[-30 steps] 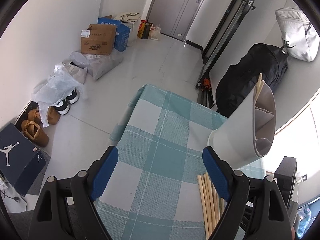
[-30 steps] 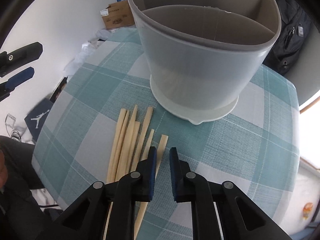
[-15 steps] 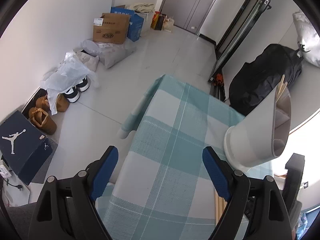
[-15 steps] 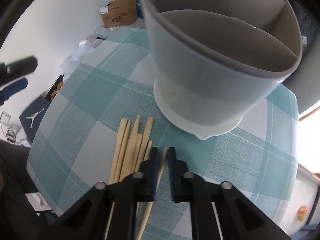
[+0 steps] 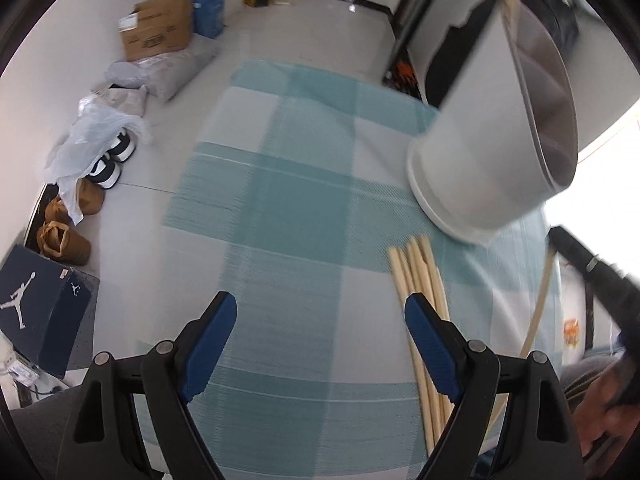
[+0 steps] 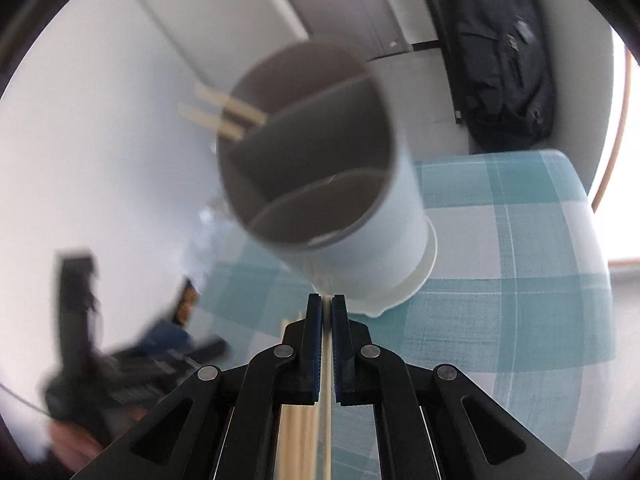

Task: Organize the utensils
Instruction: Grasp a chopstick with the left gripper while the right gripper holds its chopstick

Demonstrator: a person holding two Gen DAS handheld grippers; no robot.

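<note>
A white divided utensil holder [image 5: 492, 140] [image 6: 328, 184] stands on the teal checked tablecloth [image 5: 288, 208], with two wooden chopsticks [image 6: 224, 112] sticking out of its far compartment. Several more chopsticks [image 5: 420, 288] lie in a bundle in front of it. My right gripper [image 6: 326, 300] is shut on a single chopstick [image 6: 326, 400], held above the cloth just short of the holder. In the left wrist view that chopstick [image 5: 540, 304] slants up at the right. My left gripper [image 5: 320, 302] hangs open over the cloth with nothing between its fingers, its right finger [image 5: 428, 340] over the bundle.
The floor left of the table holds a dark shoe box [image 5: 40, 308], shoes under a plastic bag [image 5: 100, 148] and cardboard boxes [image 5: 160, 32]. A black bag [image 6: 500, 60] leans against the wall behind the table. A person's hand [image 5: 608, 404] shows at the right edge.
My right gripper closed on one chopstick, lifted it off the cloth and rolled, so the holder's open top now faces it. My left gripper sank and tilted down toward the bundle.
</note>
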